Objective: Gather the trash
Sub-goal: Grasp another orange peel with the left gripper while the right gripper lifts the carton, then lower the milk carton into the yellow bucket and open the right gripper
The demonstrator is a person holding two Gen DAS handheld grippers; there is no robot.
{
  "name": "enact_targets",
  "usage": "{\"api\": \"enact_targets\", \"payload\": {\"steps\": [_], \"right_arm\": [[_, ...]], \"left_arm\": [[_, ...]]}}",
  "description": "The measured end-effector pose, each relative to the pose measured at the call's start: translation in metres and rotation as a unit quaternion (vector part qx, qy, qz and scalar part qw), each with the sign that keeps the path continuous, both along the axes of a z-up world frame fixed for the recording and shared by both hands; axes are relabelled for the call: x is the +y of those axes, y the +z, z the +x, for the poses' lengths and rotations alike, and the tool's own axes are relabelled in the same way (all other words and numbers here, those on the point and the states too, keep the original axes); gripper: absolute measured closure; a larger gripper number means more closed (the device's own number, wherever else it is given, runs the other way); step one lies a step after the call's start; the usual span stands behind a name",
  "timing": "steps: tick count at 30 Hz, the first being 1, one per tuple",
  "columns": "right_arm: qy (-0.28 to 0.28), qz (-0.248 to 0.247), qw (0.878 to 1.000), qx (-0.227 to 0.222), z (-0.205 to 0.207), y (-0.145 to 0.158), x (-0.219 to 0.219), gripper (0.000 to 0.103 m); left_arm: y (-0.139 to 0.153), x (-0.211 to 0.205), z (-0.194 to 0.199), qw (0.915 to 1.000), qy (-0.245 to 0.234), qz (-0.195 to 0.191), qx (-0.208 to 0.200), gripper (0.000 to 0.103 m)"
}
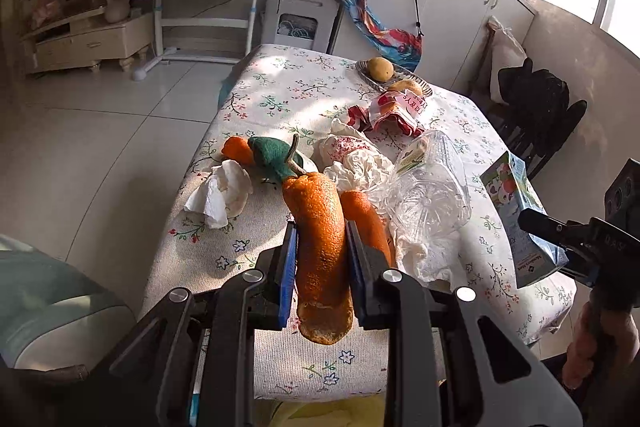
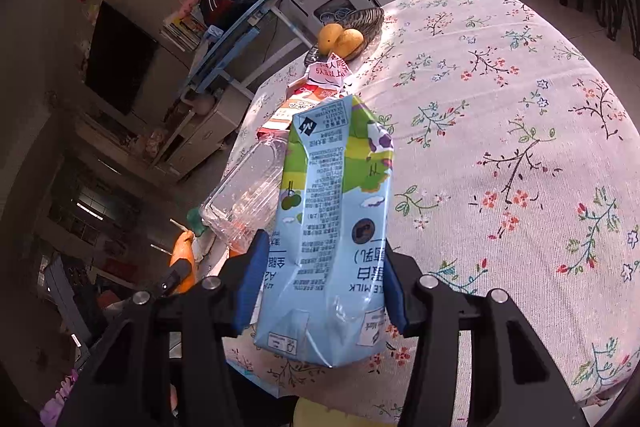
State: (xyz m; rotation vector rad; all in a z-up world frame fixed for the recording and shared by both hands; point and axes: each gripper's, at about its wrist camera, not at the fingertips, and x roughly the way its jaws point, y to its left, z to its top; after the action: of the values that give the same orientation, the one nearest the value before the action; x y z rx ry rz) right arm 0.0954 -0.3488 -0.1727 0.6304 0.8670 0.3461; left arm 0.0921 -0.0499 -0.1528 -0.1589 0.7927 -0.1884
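**Peel and carton lifted from a littered table**

The left gripper [image 1: 320, 259] is pinching a long curl of orange citrus peel [image 1: 320, 247] between its blue pads, the strip standing lengthwise in the narrow gap, its upper end reaching toward a green felt leaf with a stem [image 1: 272, 155] and its lower end hanging over the flower-printed tablecloth [image 1: 280, 83]. A second piece of orange peel [image 1: 366, 219] is lying just beside the right-hand finger. To the left a crumpled white tissue [image 1: 220, 195] is resting on the cloth; ahead, more crumpled white paper [image 1: 356, 163] is touching a crushed clear plastic bottle [image 1: 432, 187], with a torn red-and-white wrapper [image 1: 396, 111] beyond it, near a metal wire basket holding yellow fruit [image 1: 380, 69].

The right gripper [image 2: 320, 283] is clamping a light-blue milk carton with green and purple print [image 2: 332, 227] across its sides, the carton dented and pointing away from the camera above the tablecloth. From the left wrist view the same carton is appearing at the right edge of the table, held in that gripper, with a person's hand [image 1: 596, 343] below it
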Motion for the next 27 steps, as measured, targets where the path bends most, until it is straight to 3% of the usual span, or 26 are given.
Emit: {"api": "enact_targets", "payload": {"steps": [10, 27], "right_arm": [[0.004, 0.008, 1.0, -0.021, -0.014, 0.003, 0.003, 0.052], [0.007, 0.007, 0.999, -0.044, -0.027, 0.007, 0.009, 0.052]], "left_arm": [[0.008, -0.007, -0.027, 0.9992, -0.015, 0.029, -0.021, 0.081], [0.013, -0.015, -0.054, 0.9979, -0.031, 0.045, -0.034, 0.08]]}}
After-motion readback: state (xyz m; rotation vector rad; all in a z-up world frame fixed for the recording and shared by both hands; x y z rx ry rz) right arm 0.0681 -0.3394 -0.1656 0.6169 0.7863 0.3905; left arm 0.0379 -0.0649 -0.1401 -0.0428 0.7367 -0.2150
